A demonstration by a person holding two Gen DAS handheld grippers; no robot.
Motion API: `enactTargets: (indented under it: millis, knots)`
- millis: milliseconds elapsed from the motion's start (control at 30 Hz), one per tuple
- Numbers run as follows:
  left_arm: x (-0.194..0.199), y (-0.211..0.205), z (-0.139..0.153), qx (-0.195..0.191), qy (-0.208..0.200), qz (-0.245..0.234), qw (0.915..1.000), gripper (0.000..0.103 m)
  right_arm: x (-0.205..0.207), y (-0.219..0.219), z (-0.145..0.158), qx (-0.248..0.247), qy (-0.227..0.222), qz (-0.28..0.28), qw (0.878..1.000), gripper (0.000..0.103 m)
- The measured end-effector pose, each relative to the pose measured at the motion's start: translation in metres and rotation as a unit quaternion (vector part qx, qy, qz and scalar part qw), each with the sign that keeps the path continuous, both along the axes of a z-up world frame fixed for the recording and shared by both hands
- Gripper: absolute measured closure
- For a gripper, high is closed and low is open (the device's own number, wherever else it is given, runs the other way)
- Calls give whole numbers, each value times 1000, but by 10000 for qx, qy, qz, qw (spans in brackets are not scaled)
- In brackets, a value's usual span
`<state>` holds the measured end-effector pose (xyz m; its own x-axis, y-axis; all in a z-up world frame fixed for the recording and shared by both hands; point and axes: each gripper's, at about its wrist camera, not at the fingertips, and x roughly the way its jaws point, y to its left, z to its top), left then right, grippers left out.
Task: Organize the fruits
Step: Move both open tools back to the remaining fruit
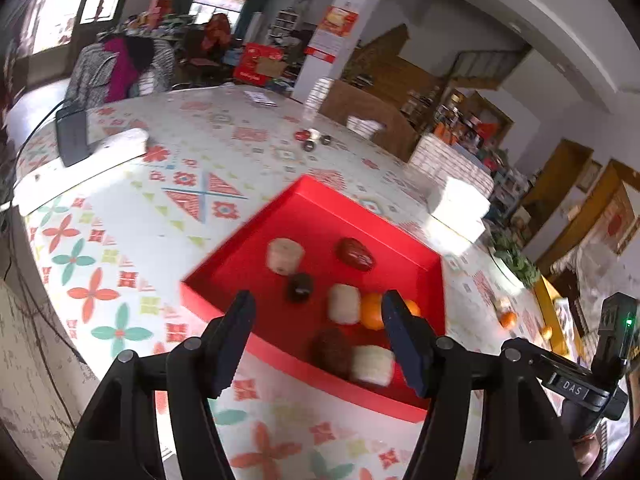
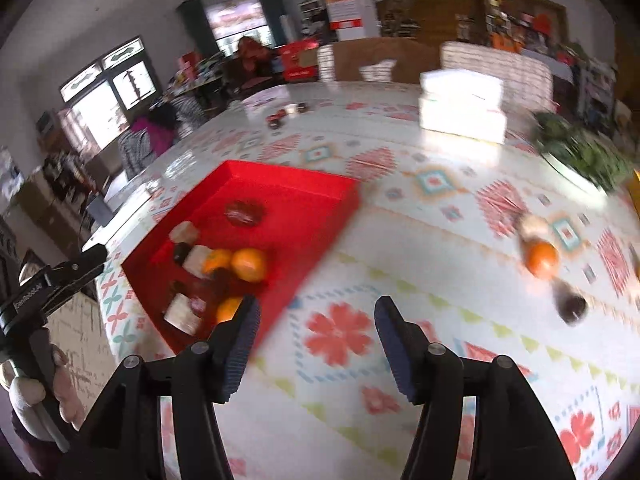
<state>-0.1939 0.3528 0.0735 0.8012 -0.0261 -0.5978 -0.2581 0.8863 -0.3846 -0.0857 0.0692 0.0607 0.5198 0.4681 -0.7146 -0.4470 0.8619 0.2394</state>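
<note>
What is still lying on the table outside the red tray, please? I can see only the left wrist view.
Observer: Beside the loose orange, the right wrist view shows a dark round fruit on the tablecloth.
Operator: Thank you. Are the right tongs carrying anything?
Observer: No, the right tongs are open and empty, over bare tablecloth to the right of the red tray.
Operator: How many oranges are in the tray?
Observer: Three show here; the third orange sits nearest the tongs.
</note>
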Motion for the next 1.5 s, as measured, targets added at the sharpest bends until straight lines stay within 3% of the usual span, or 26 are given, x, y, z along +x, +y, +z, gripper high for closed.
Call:
enactTargets:
  millis: [200,367,500,867,1300,1500]
  knots:
    - [12,-54,10,494,41,-361,9981,38,-9,-60,-4,114,21,-462,9989,39]
    - [21,-106,11,1179,129,-586,9912,33,-13,-114,-7,139,69,-906,9958,36]
    - [26,-136,8,1413,275,-848,9859,31,-17,-151,-11,186,148,-1223,9922,36]
    - [29,-196,7,2372,465,-1063,9645,31,-28,-194,-27,241,171,-1551,9875,35]
    - [42,-228,-3,2426,625,-1385,9582,31,-29,-232,-29,222,145,-1769,9839,34]
    - [48,-228,-7,1694,639,-1788,9671,31,-18,-266,-14,295,80,-2069,9779,34]
